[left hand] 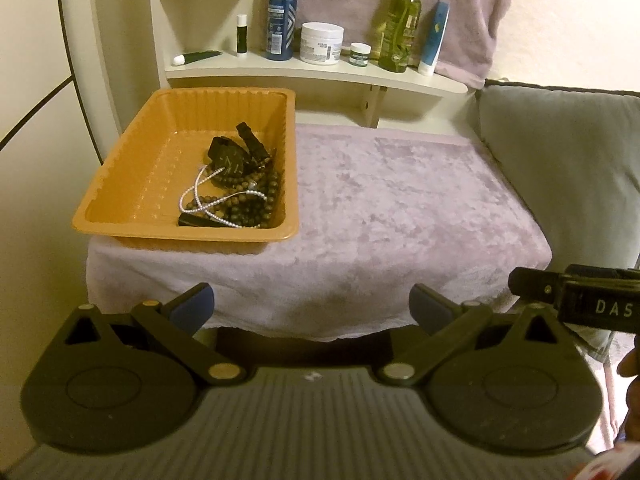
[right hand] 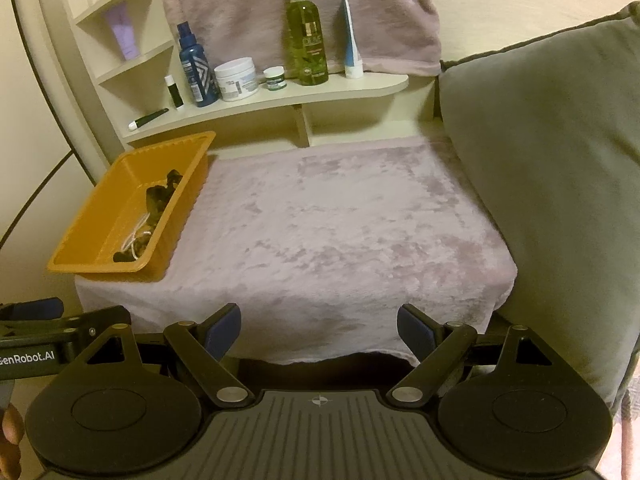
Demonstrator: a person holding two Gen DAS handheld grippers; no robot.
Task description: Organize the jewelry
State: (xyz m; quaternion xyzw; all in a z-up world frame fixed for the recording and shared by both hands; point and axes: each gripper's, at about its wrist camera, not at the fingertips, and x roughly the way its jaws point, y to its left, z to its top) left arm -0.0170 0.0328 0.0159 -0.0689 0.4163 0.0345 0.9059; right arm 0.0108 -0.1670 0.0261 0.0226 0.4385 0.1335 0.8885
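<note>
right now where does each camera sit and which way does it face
Left wrist: on the left gripper, facing the orange tray of beaded jewelry; own open fingers and the right gripper show.
Right wrist: on the right gripper, facing the towel-covered table; own open fingers and the left gripper's edge show.
Shared: tray, table, toiletry shelf, grey cushion.

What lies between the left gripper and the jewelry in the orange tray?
Only bare lilac towel and the orange tray wall; left wrist view shows it.

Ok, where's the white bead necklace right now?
In the left wrist view, the white bead necklace lies in the orange tray's near right corner, tangled over the dark bead strands, left of the bare towel.
</note>
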